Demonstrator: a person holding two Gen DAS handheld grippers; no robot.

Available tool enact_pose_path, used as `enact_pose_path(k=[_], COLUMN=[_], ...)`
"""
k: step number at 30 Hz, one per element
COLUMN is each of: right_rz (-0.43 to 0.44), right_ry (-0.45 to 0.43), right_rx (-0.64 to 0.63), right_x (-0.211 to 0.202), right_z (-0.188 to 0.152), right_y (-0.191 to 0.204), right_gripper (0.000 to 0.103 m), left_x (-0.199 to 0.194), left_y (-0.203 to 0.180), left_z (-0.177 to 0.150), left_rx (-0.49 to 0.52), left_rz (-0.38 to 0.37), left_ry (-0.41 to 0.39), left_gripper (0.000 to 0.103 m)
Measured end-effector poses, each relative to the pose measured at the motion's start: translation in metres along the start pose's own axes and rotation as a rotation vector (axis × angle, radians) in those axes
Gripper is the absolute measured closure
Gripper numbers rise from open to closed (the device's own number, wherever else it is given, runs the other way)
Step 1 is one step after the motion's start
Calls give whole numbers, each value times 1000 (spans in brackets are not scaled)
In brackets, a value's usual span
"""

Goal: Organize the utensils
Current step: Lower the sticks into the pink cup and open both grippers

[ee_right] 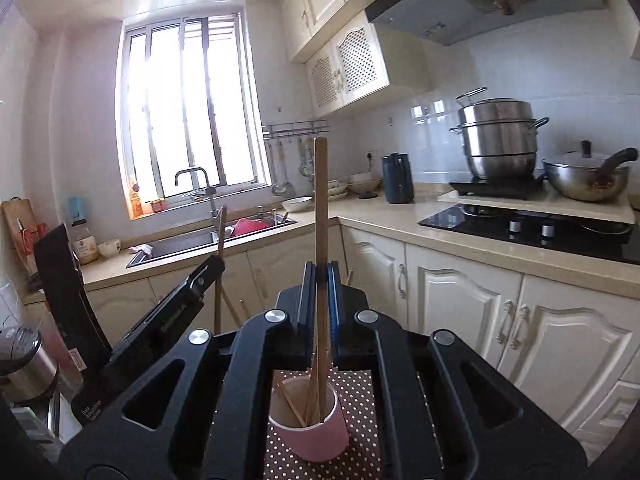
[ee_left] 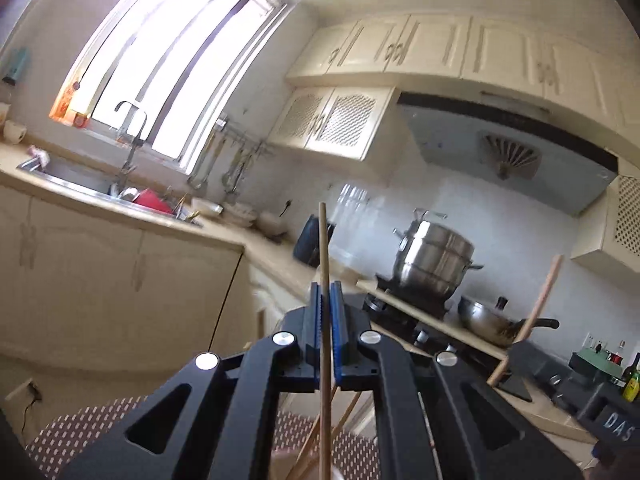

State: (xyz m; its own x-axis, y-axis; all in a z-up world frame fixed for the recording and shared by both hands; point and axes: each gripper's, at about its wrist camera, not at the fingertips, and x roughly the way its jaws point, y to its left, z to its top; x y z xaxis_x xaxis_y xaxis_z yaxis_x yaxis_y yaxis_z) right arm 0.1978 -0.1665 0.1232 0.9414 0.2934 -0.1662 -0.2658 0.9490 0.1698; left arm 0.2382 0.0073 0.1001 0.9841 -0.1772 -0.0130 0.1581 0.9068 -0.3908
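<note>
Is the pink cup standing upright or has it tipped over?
Upright. In the right wrist view the pink cup stands on the dotted mat, mouth up, with several chopsticks leaning inside.

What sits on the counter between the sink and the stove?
A dark blue kettle, with some bowls nearer the sink than the stove. The right wrist view shows it best.

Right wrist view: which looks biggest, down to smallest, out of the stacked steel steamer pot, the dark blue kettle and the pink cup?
As they appear, not true size:
1. Stacked steel steamer pot
2. Pink cup, swollen by nearness to the camera
3. Dark blue kettle
</note>
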Motion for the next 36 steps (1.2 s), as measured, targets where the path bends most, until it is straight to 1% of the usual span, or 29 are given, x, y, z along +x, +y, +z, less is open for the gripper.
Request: enact_pose_path(k=[4,7,11,15,19,24,27,31,35,36], right_rz=[27,32,31,26,27,30,43,61,127,130], right_ry=[26,55,93,108,120,147,172,227,307,315], right_rx=[12,27,43,46,49,52,61,59,8,3], right_x=[20,35,49,54,59,65,70,80,90,91], right_z=[-7,-12,-22,-29,-35,-42,-46,-52,-61,-63], right_y=[-9,-15,-21,-24,-25,-28,-32,-34,-30,-29], right_gripper=[97,97,97,97,97,97,97,97,97,97], left_x=[13,23,39,51,51,53,51,47,43,41], left_y=[-7,-12,-14,-11,-10,-9,-8,-9,-12,-11], left_z=[-4,-11,-26,-40,-49,-60,-61,-66,-74,-76], left_rx=[39,89,123,158,182,227,227,254,288,294], left_rz=[-15,5,27,48,39,57,66,77,85,89], left_ry=[-65,-94,-70,-36,-51,-23,-8,15,41,48], left_gripper=[98,98,98,98,98,98,98,98,98,97])
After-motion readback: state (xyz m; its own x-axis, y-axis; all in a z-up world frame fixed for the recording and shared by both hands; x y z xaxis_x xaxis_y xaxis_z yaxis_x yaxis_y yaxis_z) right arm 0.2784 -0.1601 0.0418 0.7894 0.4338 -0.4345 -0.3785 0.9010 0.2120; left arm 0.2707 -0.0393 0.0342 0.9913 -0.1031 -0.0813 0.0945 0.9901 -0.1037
